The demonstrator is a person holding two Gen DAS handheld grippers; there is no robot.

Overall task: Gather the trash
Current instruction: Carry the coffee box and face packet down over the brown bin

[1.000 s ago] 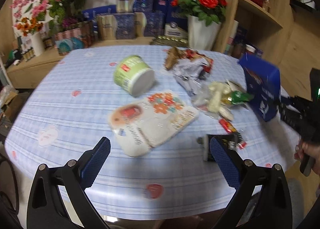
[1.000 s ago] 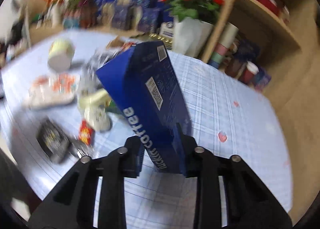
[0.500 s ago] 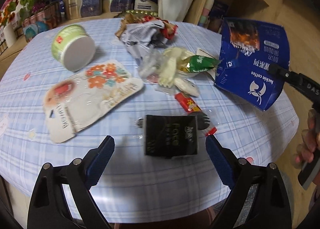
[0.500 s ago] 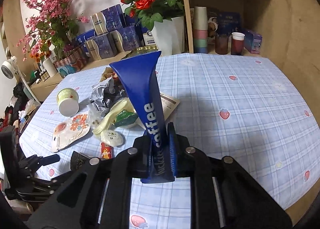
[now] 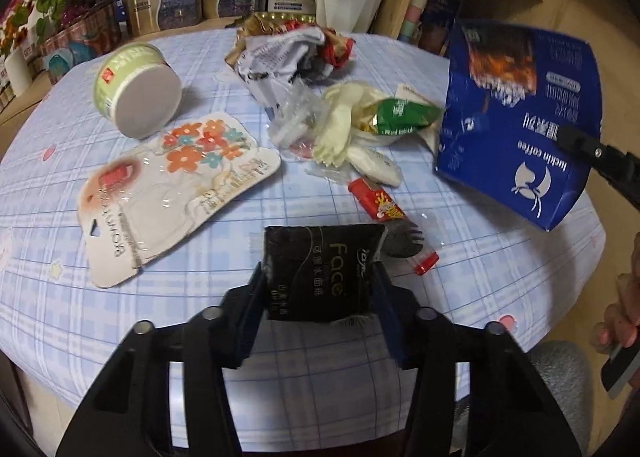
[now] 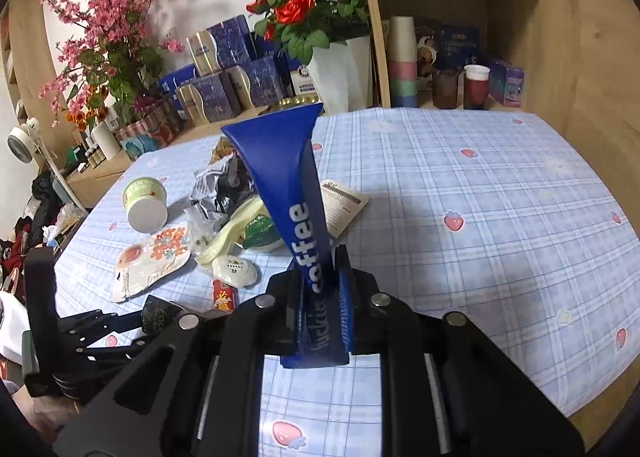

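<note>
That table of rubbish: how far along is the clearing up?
Early days; nothing looks binned yet. In hand: the right gripper pinches a flattened blue coffee bag, and the left gripper has just been closing its jaws onto the black tissue pack. Still on the tablecloth: a green paper cup, a flowered blister card, crumpled wrappers, a pale glove and a red sachet.

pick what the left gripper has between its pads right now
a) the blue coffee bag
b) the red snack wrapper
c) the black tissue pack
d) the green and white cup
c: the left gripper has just been closing, and its blue pads now press both sides of the black tissue pack on the table, while the right gripper holds the blue coffee bag.
</note>
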